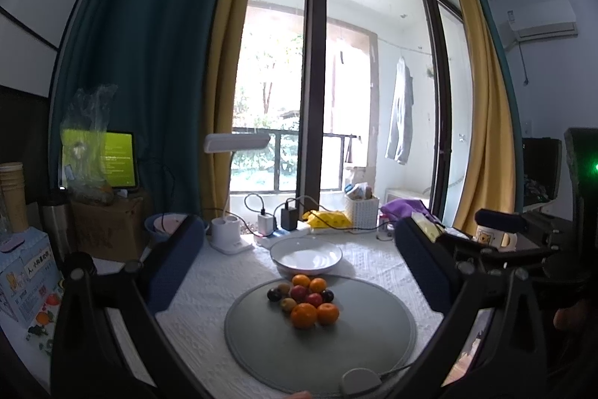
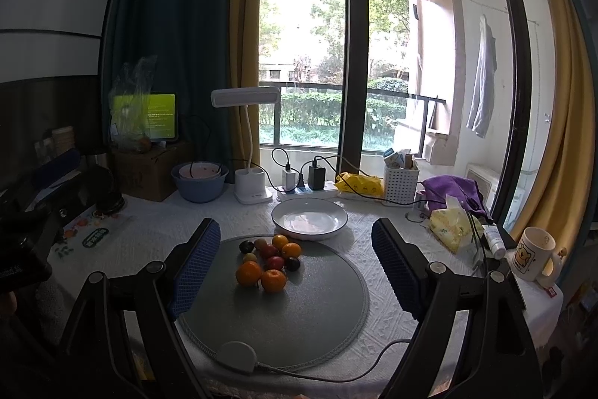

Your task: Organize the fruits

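A pile of fruit lies on a round grey mat: several oranges, red plums, dark plums and small brown-green fruits. Behind the mat stands an empty white plate. My left gripper is open, its blue-padded fingers wide apart above the near side of the table, holding nothing. The right gripper is open too, with the fruit pile seen between its fingers. Both hover short of the fruit.
A white desk lamp, power strip with chargers, blue bowl, yellow bag, white basket, tissue pack and bear mug line the back and right. A white puck with cable rests on the mat's near edge.
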Available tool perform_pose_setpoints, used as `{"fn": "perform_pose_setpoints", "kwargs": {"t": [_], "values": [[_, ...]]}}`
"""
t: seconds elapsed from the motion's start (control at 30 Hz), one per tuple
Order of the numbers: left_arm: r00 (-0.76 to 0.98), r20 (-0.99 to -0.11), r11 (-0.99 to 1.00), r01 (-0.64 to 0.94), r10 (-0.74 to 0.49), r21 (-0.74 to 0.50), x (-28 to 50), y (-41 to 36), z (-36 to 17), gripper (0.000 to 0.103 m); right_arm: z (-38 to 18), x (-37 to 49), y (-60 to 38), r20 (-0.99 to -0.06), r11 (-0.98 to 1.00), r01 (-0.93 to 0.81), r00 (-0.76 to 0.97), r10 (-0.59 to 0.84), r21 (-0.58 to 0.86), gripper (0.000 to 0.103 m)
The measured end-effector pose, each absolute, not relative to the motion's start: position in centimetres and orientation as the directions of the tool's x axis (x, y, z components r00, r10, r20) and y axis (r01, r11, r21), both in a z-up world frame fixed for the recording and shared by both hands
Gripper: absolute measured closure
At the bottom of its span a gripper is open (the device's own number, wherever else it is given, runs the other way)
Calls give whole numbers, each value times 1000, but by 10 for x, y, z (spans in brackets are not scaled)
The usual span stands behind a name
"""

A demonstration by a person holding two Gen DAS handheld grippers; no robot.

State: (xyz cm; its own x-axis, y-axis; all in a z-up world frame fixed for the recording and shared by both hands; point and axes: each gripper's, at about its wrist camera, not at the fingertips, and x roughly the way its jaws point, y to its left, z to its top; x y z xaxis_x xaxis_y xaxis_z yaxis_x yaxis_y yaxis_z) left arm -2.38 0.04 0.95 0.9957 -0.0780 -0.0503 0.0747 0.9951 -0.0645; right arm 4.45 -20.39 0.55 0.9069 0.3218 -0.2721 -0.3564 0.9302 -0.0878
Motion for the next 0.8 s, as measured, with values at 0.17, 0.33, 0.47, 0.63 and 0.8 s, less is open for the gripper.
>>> {"fn": "perform_pose_setpoints", "kwargs": {"t": [0.17, 0.33, 0.47, 0.63, 0.8], "values": [[992, -95, 995, 81, -87, -63, -12, -3, -1, 0, -5, 57, -209, -300, 935, -344, 904, 306, -84, 17], [983, -150, 994, 94, -102, -63, 9, -7, -14, 0, -16, 72, -208, -329, 935, -342, 897, 296, -91, 17], [974, -203, 994, 86, -99, -73, 25, -5, -25, 0, -28, 88, -207, -356, 937, -339, 889, 289, -85, 17], [956, -274, 991, 79, -106, -109, 49, -2, -44, 0, -46, 112, -207, -408, 941, -332, 870, 278, -69, 17], [927, -354, 989, 87, -124, -121, 75, -6, -61, 0, -57, 130, -213, -428, 948, -313, 865, 263, -51, 17]]}}
